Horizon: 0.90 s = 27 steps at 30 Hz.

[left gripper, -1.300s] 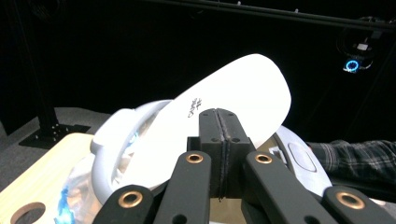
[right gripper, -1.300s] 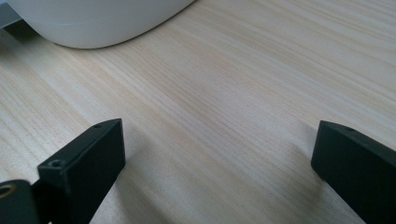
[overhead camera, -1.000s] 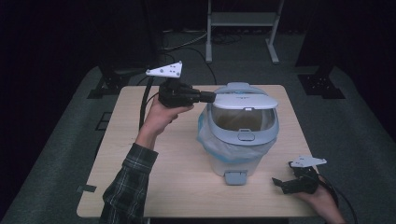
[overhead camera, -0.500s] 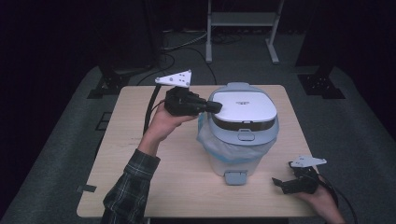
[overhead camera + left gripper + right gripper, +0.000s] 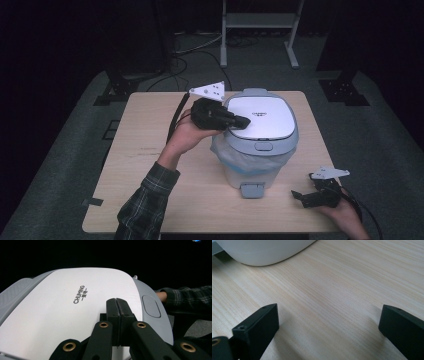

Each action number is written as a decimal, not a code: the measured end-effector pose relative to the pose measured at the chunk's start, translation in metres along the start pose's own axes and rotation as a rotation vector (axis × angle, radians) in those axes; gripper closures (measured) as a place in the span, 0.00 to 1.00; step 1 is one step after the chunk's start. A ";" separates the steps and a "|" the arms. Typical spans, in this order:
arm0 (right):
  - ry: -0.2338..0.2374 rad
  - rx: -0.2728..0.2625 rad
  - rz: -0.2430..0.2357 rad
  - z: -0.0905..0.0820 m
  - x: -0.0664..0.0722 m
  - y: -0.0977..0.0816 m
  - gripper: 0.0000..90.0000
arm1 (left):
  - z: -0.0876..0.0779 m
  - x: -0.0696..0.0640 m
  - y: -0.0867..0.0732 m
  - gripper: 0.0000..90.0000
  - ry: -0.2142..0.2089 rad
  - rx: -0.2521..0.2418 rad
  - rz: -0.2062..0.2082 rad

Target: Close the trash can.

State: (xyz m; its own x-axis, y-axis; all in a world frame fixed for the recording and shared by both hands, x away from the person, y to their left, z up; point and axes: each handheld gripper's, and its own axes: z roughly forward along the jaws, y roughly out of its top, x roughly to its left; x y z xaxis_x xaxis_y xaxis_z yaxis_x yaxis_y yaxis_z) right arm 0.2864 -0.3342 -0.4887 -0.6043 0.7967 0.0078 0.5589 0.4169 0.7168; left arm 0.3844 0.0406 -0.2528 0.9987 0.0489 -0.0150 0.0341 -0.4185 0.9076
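A small white and grey pedal bin (image 5: 256, 135) with a plastic liner stands mid-table, its white lid (image 5: 260, 116) down. My left gripper (image 5: 242, 121) is shut with nothing between its jaws, and its tips rest on the lid's left edge. In the left gripper view the closed jaws of the left gripper (image 5: 117, 305) lie over the white lid (image 5: 62, 307), near the grey button (image 5: 151, 306). My right gripper (image 5: 299, 196) sits low at the table's front right corner, open and empty. In the right gripper view its spread jaws hover over bare wood, with the bin's base (image 5: 262, 252) ahead.
The bin's grey foot pedal (image 5: 253, 190) sticks out toward the front edge of the wooden table (image 5: 150, 170). A metal stand (image 5: 255, 30) and cables lie on the dark floor behind the table.
The bin's lid has gone from raised to fully down. My left gripper moved right and slightly toward the front with it, ending on the lid. The right gripper has stayed put.
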 end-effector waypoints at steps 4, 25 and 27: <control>0.000 0.000 0.000 0.000 0.000 0.000 0.02 | 0.008 -0.003 0.005 1.00 -0.001 0.029 0.002; 0.000 0.000 0.002 0.000 0.000 0.000 0.02 | 0.035 -0.012 0.014 1.00 -0.057 0.048 -0.018; 0.000 0.000 0.002 0.000 0.000 0.000 0.02 | 0.034 -0.013 0.013 0.95 -0.064 0.039 -0.014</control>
State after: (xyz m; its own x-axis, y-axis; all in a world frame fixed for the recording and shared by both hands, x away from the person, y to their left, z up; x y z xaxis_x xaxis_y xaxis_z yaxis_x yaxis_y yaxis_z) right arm 0.2863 -0.3337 -0.4887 -0.6036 0.7972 0.0091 0.5596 0.4156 0.7171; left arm 0.3735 0.0032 -0.2548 0.9985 -0.0028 -0.0553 0.0481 -0.4530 0.8902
